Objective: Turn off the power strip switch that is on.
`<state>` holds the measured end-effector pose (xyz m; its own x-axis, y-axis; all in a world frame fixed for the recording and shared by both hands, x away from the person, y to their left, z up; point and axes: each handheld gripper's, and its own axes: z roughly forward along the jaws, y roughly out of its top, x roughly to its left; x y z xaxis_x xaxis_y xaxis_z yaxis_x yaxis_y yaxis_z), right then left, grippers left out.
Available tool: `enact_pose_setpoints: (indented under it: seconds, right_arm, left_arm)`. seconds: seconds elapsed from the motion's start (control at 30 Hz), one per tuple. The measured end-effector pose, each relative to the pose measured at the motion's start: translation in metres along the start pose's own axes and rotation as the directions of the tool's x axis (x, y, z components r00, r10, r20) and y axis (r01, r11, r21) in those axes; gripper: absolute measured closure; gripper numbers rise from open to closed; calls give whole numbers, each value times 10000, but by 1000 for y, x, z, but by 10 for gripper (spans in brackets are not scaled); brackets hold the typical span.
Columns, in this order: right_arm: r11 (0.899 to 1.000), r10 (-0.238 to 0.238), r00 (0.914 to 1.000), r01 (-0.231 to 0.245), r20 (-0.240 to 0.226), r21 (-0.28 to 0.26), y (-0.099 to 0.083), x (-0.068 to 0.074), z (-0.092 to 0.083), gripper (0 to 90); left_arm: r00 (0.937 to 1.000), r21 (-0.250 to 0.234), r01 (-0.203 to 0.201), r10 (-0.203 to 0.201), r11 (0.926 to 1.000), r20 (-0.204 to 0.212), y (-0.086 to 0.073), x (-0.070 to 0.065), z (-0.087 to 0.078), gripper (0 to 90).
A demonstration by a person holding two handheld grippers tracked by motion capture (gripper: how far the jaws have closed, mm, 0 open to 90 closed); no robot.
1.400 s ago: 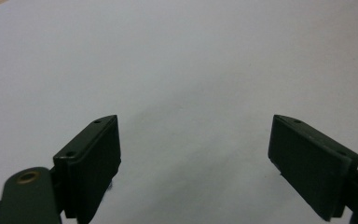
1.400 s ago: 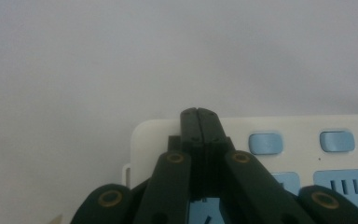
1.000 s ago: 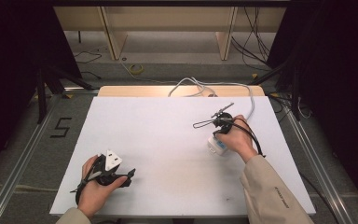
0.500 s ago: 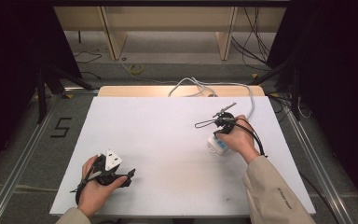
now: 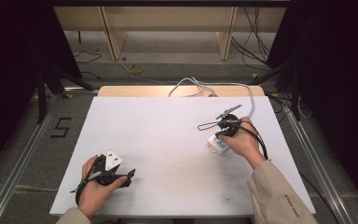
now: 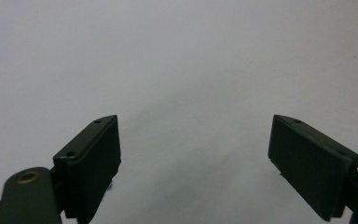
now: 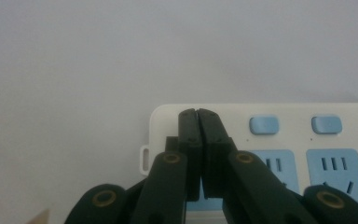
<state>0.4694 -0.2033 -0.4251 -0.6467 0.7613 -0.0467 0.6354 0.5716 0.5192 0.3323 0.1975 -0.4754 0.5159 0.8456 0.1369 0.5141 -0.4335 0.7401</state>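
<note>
Power strip (image 7: 307,154) under clenched right gripper (image 7: 199,114) fingers, left gripper (image 6: 193,154) fingers released.

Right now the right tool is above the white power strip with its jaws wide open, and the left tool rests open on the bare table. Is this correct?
Not quite. The right tool is shut, its jaws pressed together with nothing between them, as the right gripper view shows. The rest holds: it is above the white power strip, and the left tool is open over the bare table.
</note>
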Motion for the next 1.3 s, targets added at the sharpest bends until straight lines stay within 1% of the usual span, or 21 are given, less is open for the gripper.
enact_pose_setpoints:
  seconds: [0.17, 0.47, 0.5, 0.7, 1.0, 1.13, 1.2, 1.3]
  right_arm:
    - [10000, -58, 10000, 58, 48, -33, -7, -1, -5, 883]
    - [9998, 103, 9999, -104, -58, -183, -22, -2, -14, 839]
    - [9997, 134, 9999, -134, -16, -190, -23, -2, -15, 834]
    - [9986, 305, 9995, -309, -106, -430, -38, -4, -22, 792]
    - [9966, 317, 9993, -330, -181, -756, -50, -3, -29, 749]
    - [9961, 411, 9989, -427, -221, -777, -55, -2, -32, 724]
    - [9944, 406, 9987, -434, -304, -962, -59, -1, -35, 704]
    - [9932, 442, 9984, -477, -348, -1064, -62, 0, -37, 682]
  left_arm:
    - [10000, 23, 7, -7, 10000, 11, 0, 0, 0, 165]
    - [10000, -14, 71, -71, 10000, 11, 0, 0, 1, 165]
    - [10000, 16, 43, -43, 10000, 15, 0, 0, 1, 164]
    - [10000, 38, 60, -60, 10000, 8, 0, 0, 1, 164]
    - [10000, 59, 73, -73, 10000, 10, -1, 0, 1, 164]
    - [9999, 60, 108, -108, 9999, 20, -1, 0, 2, 164]
    - [9999, 60, 113, -113, 9999, 24, -1, 0, 1, 163]
    - [9999, 67, 121, -121, 9999, 23, -1, 0, 2, 163]
